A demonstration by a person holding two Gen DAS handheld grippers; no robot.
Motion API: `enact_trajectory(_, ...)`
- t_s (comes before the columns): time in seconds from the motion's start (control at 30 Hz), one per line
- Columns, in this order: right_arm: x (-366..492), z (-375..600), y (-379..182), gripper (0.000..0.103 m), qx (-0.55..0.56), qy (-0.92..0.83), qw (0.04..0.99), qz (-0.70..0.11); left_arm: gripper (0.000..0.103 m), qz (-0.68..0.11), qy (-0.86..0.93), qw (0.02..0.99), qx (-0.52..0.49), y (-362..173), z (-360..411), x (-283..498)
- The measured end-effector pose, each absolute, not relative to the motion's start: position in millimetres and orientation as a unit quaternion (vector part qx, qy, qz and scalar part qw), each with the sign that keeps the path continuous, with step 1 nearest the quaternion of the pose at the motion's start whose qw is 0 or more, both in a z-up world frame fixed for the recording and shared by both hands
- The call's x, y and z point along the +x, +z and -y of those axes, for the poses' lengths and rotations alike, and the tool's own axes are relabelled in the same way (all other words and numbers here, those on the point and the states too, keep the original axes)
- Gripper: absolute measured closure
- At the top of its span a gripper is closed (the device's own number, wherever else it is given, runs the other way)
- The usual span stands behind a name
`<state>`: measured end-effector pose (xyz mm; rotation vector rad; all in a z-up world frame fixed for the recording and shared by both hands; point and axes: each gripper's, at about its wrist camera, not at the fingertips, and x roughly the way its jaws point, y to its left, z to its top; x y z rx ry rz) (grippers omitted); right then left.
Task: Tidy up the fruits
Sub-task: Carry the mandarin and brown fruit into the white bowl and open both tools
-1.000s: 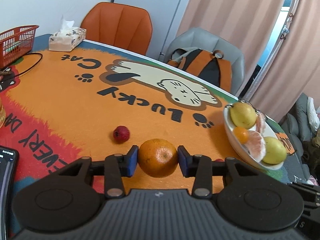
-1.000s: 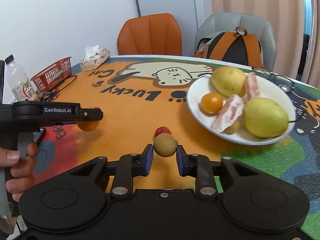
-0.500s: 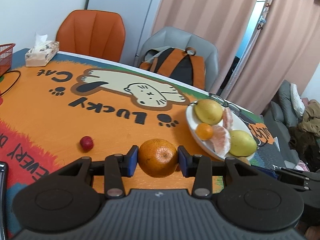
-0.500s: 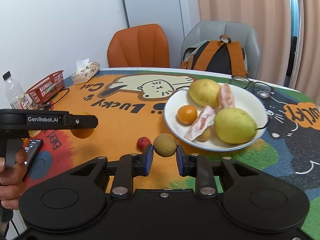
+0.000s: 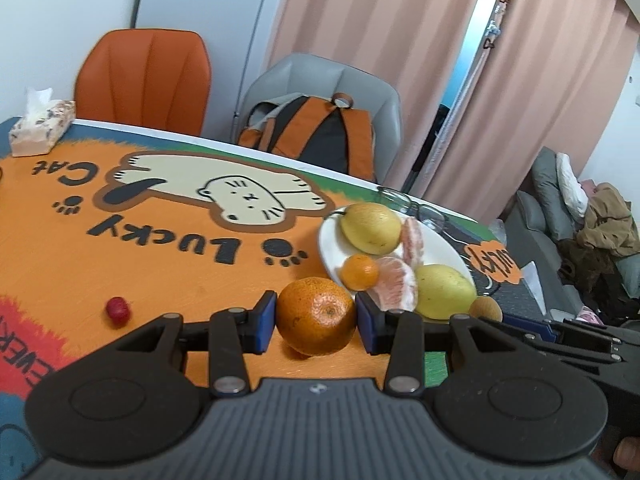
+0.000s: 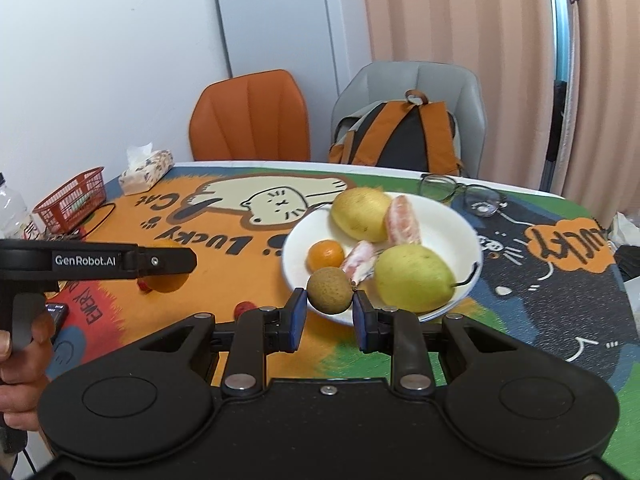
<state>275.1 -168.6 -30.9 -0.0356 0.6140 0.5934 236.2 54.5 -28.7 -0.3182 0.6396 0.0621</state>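
Observation:
My left gripper (image 5: 316,322) is shut on an orange (image 5: 316,316), which hangs above the table mat just in front of a white plate (image 5: 332,248). The plate holds two yellow pears (image 5: 370,227), a small mandarin (image 5: 359,272) and pomelo segments (image 5: 394,282). My right gripper (image 6: 329,300) is shut on a small brown round fruit (image 6: 330,290), held over the near rim of the plate (image 6: 448,220). In the right wrist view the left gripper (image 6: 168,260) shows at the left, its orange (image 6: 168,282) partly hidden behind the finger. A small red fruit (image 5: 117,311) lies on the mat.
Eyeglasses (image 6: 460,196) lie just beyond the plate. A red basket (image 6: 72,204), a tissue box (image 6: 146,172), a water bottle (image 6: 12,212) and a phone (image 6: 56,312) sit along the left side. A backpack (image 6: 400,136) rests on the grey chair behind the table.
Both grippers have risen and moved toward the plate, each still carrying its fruit. The plate now sits closer to both, and the brown fruit is over its near rim.

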Motion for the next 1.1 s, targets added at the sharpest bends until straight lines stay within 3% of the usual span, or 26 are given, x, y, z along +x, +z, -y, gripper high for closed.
enact_trajectory(1.1, 365.0, 196.1, -33.7, 0.077, -0.008, 0.258, 0.911, -0.322, 0.062, -0.364, -0.006, 0.92, -0.142, -55.5, -13.2, 332.8)
